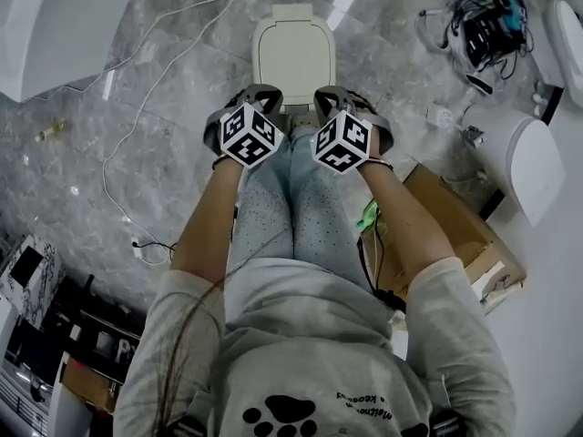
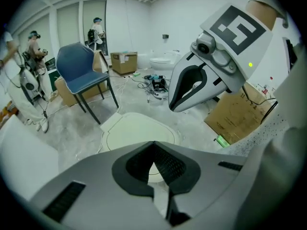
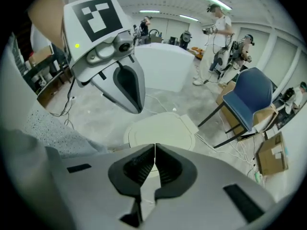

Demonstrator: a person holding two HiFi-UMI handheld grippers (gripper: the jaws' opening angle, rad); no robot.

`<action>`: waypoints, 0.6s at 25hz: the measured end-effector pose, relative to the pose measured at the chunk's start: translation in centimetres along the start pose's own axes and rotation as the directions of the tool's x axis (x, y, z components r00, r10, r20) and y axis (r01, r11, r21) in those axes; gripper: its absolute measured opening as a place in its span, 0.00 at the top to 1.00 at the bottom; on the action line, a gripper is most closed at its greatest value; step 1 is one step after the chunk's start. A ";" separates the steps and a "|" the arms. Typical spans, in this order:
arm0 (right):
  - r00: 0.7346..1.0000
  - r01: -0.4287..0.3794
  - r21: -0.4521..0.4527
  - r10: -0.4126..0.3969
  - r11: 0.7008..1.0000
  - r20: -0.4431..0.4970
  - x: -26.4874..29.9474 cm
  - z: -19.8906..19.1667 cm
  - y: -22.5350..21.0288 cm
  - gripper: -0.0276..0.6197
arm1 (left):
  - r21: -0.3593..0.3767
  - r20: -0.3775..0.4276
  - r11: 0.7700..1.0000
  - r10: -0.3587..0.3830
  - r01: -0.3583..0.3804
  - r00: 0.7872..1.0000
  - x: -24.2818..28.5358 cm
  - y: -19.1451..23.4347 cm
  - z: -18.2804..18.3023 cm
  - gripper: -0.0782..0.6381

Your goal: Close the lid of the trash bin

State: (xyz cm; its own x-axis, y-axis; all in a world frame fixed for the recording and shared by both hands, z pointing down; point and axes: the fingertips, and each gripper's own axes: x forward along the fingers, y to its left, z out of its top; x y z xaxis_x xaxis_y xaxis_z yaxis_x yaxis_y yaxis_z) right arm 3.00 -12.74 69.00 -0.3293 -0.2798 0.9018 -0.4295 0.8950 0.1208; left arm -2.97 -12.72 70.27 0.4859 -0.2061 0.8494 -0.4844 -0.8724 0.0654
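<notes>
Two empty tools, the left gripper (image 2: 154, 147) and the right gripper (image 3: 155, 150), hung pinched fully shut side by side, with the trash bin lid (image 1: 293, 57) lying flat below and ahead of them; if unlatched, I judged, it might pop open.

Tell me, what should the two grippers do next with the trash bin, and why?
Probably just draw both grippers away and stop. The cream plastic trash bin lid already looks flat and closed on the bin. The left gripper and the right gripper are both shut with nothing between them, and they appear to hang above the lid without touching it.
</notes>
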 end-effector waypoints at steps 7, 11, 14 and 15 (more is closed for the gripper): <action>0.992 0.080 0.092 -0.089 0.992 0.094 -7.1 4.6 -1.7 0.91 | -0.067 0.090 0.995 0.085 -0.079 0.992 -7.4 -0.1 5.0 0.86; 0.979 0.127 0.144 -0.148 0.981 0.143 -12.0 6.9 -2.7 0.91 | -0.064 0.147 0.991 0.124 -0.115 0.981 -11.5 -1.0 8.3 0.86; 0.964 0.156 0.211 -0.195 0.965 0.180 -16.0 8.4 -3.2 0.91 | -0.085 0.192 0.985 0.164 -0.150 0.968 -15.0 -1.5 10.8 0.86; 0.959 0.164 0.230 -0.210 0.959 0.192 -17.4 8.9 -3.3 0.91 | -0.093 0.205 0.982 0.179 -0.162 0.962 -16.2 -1.6 11.6 0.86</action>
State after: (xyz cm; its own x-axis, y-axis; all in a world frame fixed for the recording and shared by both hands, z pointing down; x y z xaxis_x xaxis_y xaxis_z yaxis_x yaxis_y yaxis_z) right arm 2.69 -13.88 49.24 -0.3869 -0.5230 0.7595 -0.6592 0.7328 0.1688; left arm -1.66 -13.06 50.31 0.5302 -0.4451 0.7217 -0.6227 -0.7821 -0.0249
